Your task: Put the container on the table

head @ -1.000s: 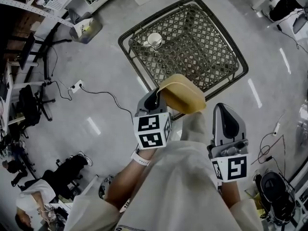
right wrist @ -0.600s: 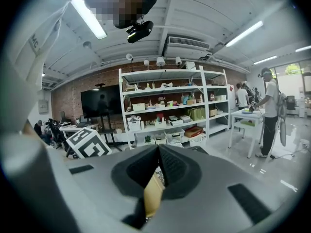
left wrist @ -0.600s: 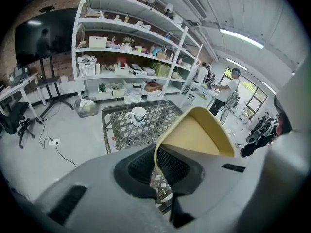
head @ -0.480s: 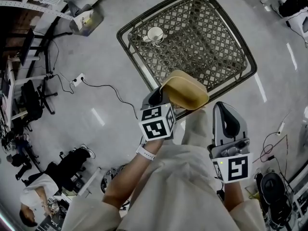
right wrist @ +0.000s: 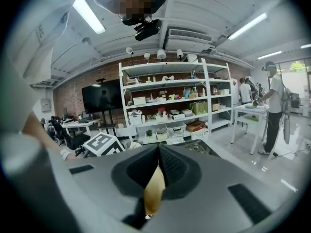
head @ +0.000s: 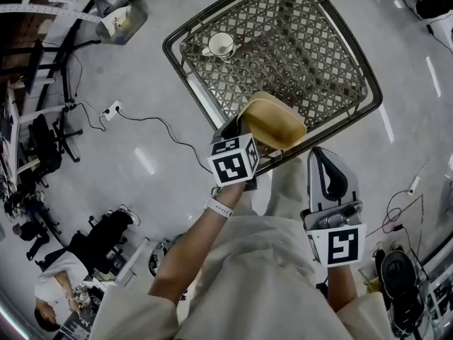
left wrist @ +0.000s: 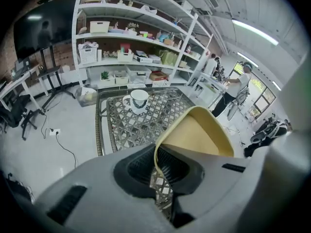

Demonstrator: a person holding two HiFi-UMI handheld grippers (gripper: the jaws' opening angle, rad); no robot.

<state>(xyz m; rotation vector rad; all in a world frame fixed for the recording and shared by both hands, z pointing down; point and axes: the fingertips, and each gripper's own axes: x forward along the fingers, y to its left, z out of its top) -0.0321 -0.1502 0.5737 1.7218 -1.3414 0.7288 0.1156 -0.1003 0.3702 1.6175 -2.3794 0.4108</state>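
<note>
Tan oval container [head: 272, 122] held above the lattice bench's [head: 311, 55] near corner.
Right gripper's [head: 325, 172] jaws pinch a thin tan sliver [right wrist: 154, 193]; left gripper's [head: 241, 127] jaws clamp the container's rim, long axis along the near edge, mouth tilted upward; white cup [head: 221, 44] by the left corner; glossy grey floor [head: 141, 83].

1. A lab or workshop hall; in the right gripper view, tall white metal shelving racks [right wrist: 170, 84] loaded with bins and boxes stand at twelve o'clock before a red brick wall [right wrist: 68, 96].
2. A large black wall screen [right wrist: 102, 98] at ten o'clock; white strip lights [right wrist: 90, 13] overhead.
3. In the head view, a polished grey concrete floor [head: 141, 69]; a white power strip on a black cable [head: 110, 110] at ten o'clock; black office chairs [head: 42, 154] at nine.
</note>
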